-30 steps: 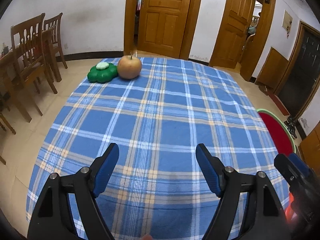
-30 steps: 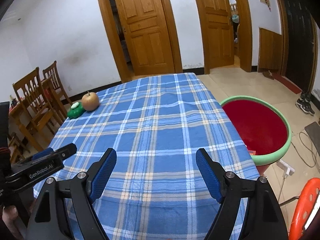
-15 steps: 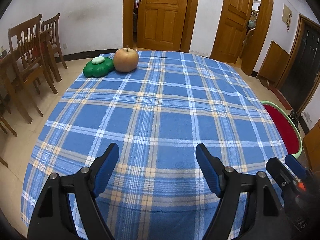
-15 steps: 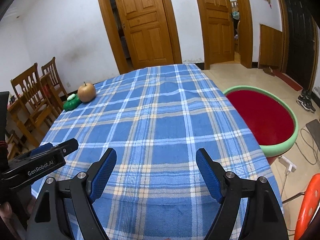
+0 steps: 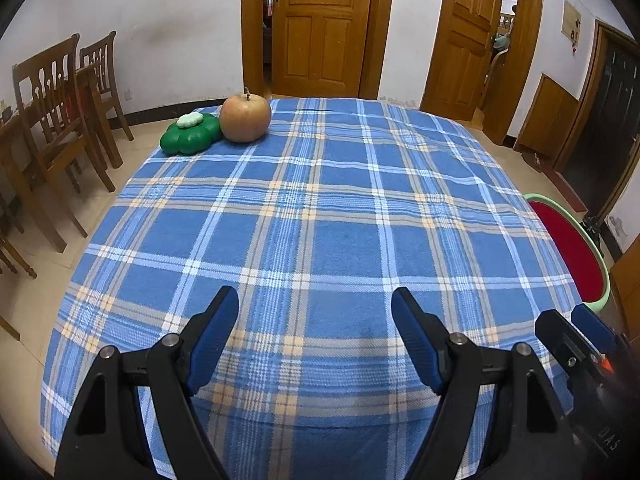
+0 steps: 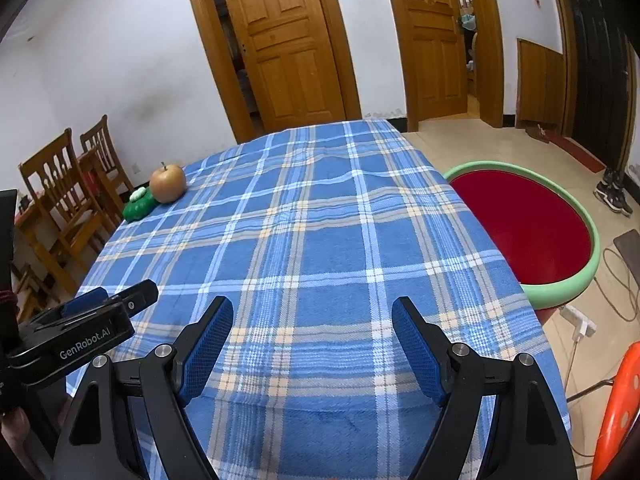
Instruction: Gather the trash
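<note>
An apple (image 5: 245, 118) and a green flower-shaped object (image 5: 191, 133) sit at the far left corner of the blue plaid tablecloth (image 5: 320, 232); both also show in the right wrist view, the apple (image 6: 167, 183) beside the green object (image 6: 139, 205). A red basin with a green rim (image 6: 532, 232) stands beside the table's right edge, and shows in the left wrist view (image 5: 572, 248). My left gripper (image 5: 315, 312) is open and empty above the near part of the cloth. My right gripper (image 6: 313, 318) is open and empty too, to the right of the left one (image 6: 100, 312).
Wooden chairs (image 5: 60, 120) stand left of the table. Wooden doors (image 5: 320, 28) line the far wall. An orange stool (image 6: 616, 408), a power strip (image 6: 578, 318) and cables lie on the floor at the right. Shoes (image 6: 612, 196) sit by the dark doorway.
Both grippers have pulled back and tilted up a little, so more of the table and far wall shows. Both stay open and empty.
</note>
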Motion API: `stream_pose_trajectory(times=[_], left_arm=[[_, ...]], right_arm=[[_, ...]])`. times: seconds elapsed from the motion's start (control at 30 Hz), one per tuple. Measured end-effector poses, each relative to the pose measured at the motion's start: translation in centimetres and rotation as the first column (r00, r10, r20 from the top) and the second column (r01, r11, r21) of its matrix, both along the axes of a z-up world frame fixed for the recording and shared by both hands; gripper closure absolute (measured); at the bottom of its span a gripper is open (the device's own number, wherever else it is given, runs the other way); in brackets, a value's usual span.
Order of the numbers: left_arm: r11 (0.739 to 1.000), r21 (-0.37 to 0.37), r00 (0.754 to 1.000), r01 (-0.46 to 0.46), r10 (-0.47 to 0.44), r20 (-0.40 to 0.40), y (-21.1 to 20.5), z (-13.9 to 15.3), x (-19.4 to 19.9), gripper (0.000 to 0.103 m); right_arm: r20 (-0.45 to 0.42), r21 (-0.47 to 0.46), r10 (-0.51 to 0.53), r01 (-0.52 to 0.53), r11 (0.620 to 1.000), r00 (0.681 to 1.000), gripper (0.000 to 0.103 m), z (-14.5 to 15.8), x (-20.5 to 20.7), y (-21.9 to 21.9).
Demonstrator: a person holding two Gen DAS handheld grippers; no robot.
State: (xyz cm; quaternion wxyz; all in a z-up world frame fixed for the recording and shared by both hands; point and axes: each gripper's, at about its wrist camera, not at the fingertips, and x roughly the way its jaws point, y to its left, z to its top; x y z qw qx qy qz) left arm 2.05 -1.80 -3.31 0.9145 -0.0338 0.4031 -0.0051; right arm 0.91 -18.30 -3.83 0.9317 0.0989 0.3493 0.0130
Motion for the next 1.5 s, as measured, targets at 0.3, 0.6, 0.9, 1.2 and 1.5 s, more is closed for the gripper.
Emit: stream_pose_trajectory(times=[0.3, 0.6, 0.9, 1.2, 1.5], left_arm=[[1.0, 0.0, 1.0, 0.001, -0.001, -0.001, -0.04, -0.01, 0.04, 0.025], [1.0, 0.005, 1.0, 0.001, -0.001, -0.001, -0.18, -0.18, 0.0, 0.025], [1.0, 0.006, 1.0, 0.002, -0.002, -0.001, -0.24, -0.18, 0.01, 0.025], [1.0, 0.007, 1.0, 0.002, -0.002, 0.002, -0.34, -0.19, 0.02, 0.025], [1.0, 0.013, 1.0, 0.012, -0.012, 0.011, -0.55, 0.47, 0.2, 0.025]], right_arm=[[-0.007, 0.008, -0.006, 0.006, 1.0, 1.0, 0.021, -0.19, 0.05, -0.31], [-0.01, 0.012, -0.012, 0.012, 1.0, 1.0, 0.021, -0.31, -0.03, -0.58], [-0.012, 0.013, -0.013, 0.013, 1.0, 1.0, 0.021, -0.32, -0.04, -0.59], [-0.011, 0.01, -0.01, 0.01, 1.0, 1.0, 0.021, -0.3, -0.08, -0.59], [-0.002, 0.004, -0.024, 0.024, 1.0, 1.0, 0.021, 0.5, -0.03, -0.92]])
